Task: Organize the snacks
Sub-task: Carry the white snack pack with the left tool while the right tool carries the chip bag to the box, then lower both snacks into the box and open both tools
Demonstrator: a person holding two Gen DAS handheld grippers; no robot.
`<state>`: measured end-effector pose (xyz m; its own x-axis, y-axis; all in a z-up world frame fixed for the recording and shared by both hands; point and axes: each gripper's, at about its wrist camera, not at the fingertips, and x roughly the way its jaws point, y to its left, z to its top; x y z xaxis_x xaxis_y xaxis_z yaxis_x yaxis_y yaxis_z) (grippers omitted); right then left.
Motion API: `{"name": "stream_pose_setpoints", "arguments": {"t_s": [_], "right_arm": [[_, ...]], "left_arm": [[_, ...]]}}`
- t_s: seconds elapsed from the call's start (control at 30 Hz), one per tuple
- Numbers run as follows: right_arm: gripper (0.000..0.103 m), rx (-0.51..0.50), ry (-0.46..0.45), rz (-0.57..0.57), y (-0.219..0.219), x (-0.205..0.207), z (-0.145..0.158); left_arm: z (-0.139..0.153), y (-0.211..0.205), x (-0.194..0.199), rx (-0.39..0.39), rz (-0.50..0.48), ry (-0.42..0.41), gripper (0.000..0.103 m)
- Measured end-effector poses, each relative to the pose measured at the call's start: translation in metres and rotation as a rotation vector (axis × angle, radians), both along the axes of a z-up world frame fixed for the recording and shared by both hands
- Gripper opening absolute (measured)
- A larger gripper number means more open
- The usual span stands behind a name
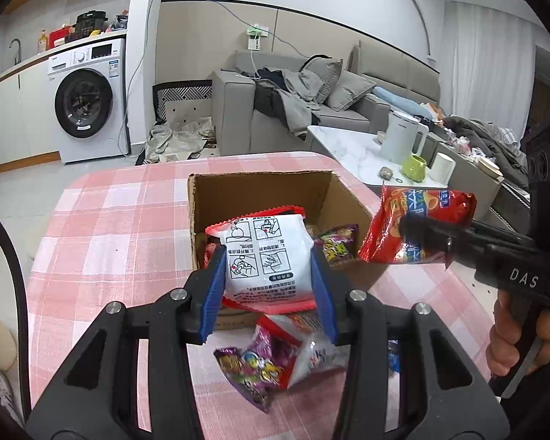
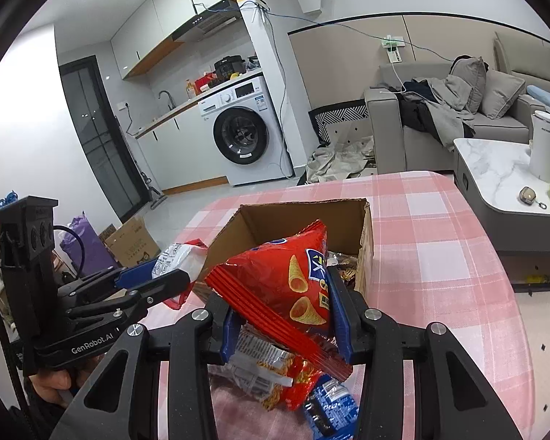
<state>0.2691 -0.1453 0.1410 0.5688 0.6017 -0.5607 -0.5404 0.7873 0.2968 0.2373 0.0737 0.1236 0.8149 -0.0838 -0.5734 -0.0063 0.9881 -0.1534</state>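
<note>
An open cardboard box [image 1: 216, 198] stands on the pink checked table [image 1: 121, 220]; it also shows in the right wrist view [image 2: 297, 216]. My left gripper [image 1: 269, 256] is shut on a white snack packet with red edges [image 1: 264, 256], held over the box's near side. My right gripper [image 2: 284, 286] is shut on a red corn-cone snack bag [image 2: 289, 286], held just before the box; that bag shows at the right of the left wrist view [image 1: 410, 227]. A purple packet [image 1: 339, 245] lies inside the box. Loose snacks [image 1: 271, 363] lie on the table below the grippers.
A blue packet [image 2: 330, 407] and a striped packet [image 2: 253, 363] lie under my right gripper. A marble coffee table [image 2: 495, 172] with a white kettle [image 2: 544, 146] stands to the right. A sofa [image 1: 311, 110] and a washing machine [image 1: 88, 99] stand beyond the table.
</note>
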Motion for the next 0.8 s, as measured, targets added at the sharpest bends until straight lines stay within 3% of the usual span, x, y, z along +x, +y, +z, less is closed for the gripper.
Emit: {"name": "stream_pose_setpoints", "arguments": {"t_s": [0.37, 0.8], "right_arm": [[0.042, -0.058, 0.067, -0.007, 0.027, 0.039, -0.014], [0.042, -0.079, 0.096, -0.017, 0.040, 0.071, -0.025]], "left_arm": [[-0.009, 0.011, 0.046, 0.034, 0.030, 0.032, 0.041], [-0.044, 0.026, 0.083, 0.035, 0.039, 0.085, 0.041]]}}
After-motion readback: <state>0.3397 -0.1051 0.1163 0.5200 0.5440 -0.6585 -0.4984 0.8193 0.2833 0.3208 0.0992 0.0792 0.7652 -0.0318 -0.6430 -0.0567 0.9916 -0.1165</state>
